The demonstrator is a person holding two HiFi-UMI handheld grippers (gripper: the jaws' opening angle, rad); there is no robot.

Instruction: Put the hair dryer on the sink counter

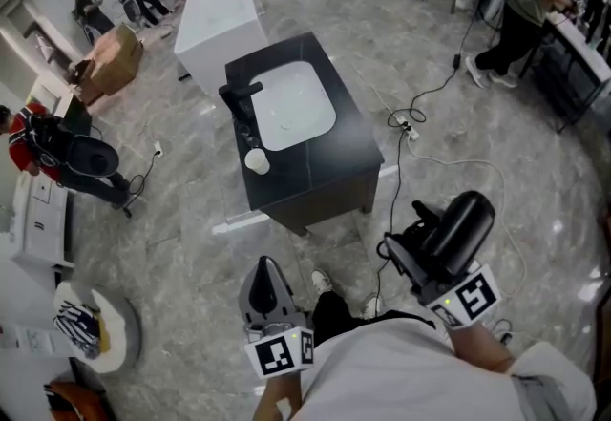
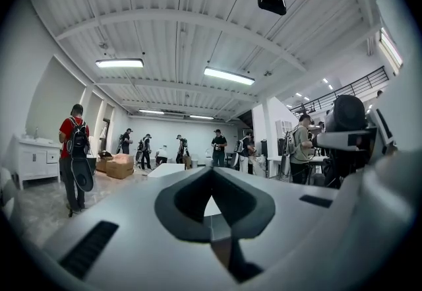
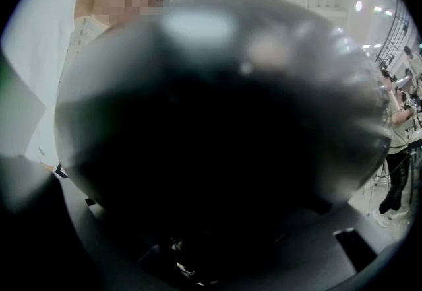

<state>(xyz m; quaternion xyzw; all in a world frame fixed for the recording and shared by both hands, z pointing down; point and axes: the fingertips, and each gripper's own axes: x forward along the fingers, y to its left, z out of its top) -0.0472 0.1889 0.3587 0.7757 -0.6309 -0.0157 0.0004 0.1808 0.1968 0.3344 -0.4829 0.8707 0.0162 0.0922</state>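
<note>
One part of the job looks done and the main part is left: the hair dryer (image 1: 462, 221) is off any surface and carried in the right gripper (image 1: 427, 257), whose jaws stand wide around its black body and clamp it; in the right gripper view that dark rounded body (image 3: 217, 138) fills nearly the whole picture; the left gripper (image 1: 266, 290) hangs beside it with its jaws brought together on nothing, as the left gripper view shows (image 2: 212, 214); the sink counter (image 1: 339, 161), black with a white basin (image 1: 291, 104), a dark faucet (image 1: 239, 96) and a white cup (image 1: 256, 160) on it, stands well apart from the person, across a stretch of grey floor (image 1: 181, 219); the dryer is therefore not yet on the counter; what remains, I judge, is to walk over, lower the dryer onto a bare part of the black top, likely the right side away from the cup, and let go.
</note>
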